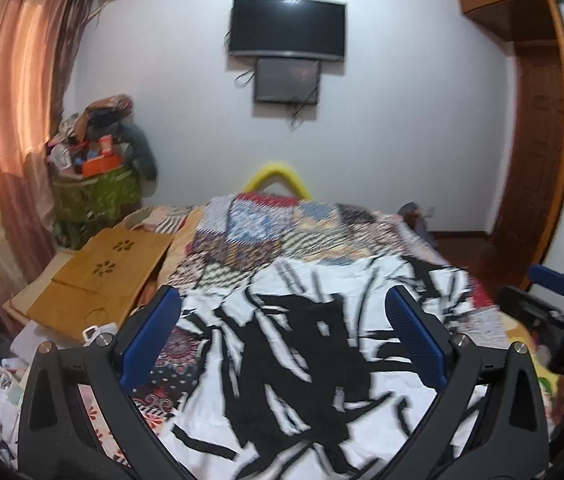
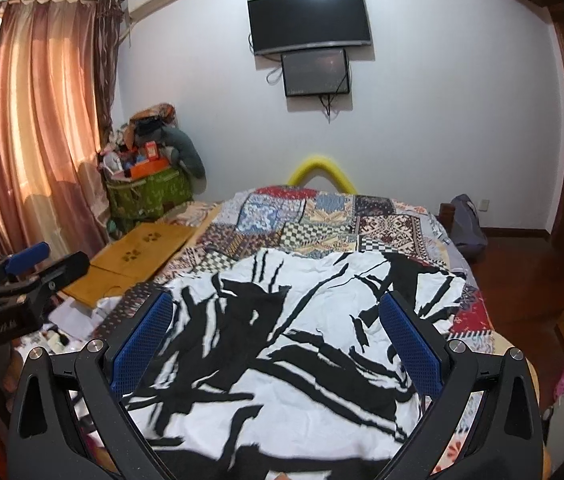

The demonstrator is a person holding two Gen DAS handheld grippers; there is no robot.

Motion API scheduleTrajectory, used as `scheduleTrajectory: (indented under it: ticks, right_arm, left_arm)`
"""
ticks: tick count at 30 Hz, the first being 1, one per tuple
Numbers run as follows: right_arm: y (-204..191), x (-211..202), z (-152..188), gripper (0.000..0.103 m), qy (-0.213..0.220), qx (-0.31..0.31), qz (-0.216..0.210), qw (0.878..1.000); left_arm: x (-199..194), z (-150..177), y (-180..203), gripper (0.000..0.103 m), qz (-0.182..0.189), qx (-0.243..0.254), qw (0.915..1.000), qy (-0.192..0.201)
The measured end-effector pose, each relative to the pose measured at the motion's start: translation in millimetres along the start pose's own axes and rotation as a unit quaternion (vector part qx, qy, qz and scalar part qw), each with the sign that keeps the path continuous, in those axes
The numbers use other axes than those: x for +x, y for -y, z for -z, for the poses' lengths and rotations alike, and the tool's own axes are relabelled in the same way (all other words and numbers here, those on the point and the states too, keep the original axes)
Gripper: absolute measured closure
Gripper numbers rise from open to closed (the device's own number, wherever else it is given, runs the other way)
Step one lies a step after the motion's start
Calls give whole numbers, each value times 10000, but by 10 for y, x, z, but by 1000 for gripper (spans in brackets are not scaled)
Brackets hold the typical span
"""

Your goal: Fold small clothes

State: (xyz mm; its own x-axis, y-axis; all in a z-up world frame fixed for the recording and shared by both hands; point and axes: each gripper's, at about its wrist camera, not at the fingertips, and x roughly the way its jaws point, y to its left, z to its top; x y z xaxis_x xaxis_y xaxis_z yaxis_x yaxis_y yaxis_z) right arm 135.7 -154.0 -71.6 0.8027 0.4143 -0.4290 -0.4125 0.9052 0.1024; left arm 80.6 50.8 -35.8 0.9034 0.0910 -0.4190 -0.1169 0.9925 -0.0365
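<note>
A white garment with black brush-stroke print lies spread and rumpled on the patchwork bedspread; it also shows in the right wrist view. My left gripper is open, held above the garment's near left part, holding nothing. My right gripper is open above the garment's near right part, also empty. The right gripper shows at the right edge of the left wrist view, and the left gripper at the left edge of the right wrist view.
Flat brown cardboard lies along the bed's left side. A green basket piled with clutter stands by the curtain. A yellow curved tube sits at the bed's far end. A wooden door is to the right.
</note>
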Motion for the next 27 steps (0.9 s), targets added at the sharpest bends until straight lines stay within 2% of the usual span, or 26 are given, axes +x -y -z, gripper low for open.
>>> scheduleTrajectory:
  ticks: [2, 7, 11, 14, 17, 19, 23, 27]
  right_arm:
    - [34, 140, -2, 1, -82, -27, 37, 10000]
    - [170, 652, -8, 14, -462, -40, 5, 9989]
    - [217, 984, -29, 26, -765, -169, 14, 9969]
    - [235, 1235, -51, 33, -989, -308, 22, 9946]
    - [246, 1457, -79, 33, -1159, -442, -3, 9923]
    - [258, 1591, -74, 33, -1277, -524, -43, 9904]
    - [311, 1916, -33, 34, -1631, -566, -137, 9849]
    - [343, 2156, 74, 35, -1975, -534, -331, 9783]
  left_arm:
    - [242, 3, -114, 0, -187, 14, 9997, -176]
    - [918, 43, -469, 0, -585, 12, 9959, -697]
    - [1421, 119, -747, 0, -652, -98, 9909, -1175]
    - [1820, 174, -1003, 0, -466, -414, 9838, -1681]
    - [2143, 244, -1201, 0, -251, -825, 9715, -2206]
    - [2355, 340, -1350, 1, -147, -1186, 9591, -2567]
    - [2635, 518, -1534, 10, -84, -1624, 9390, -3031]
    - [2863, 729, -1654, 19, 309, -2210, 9127, -3423]
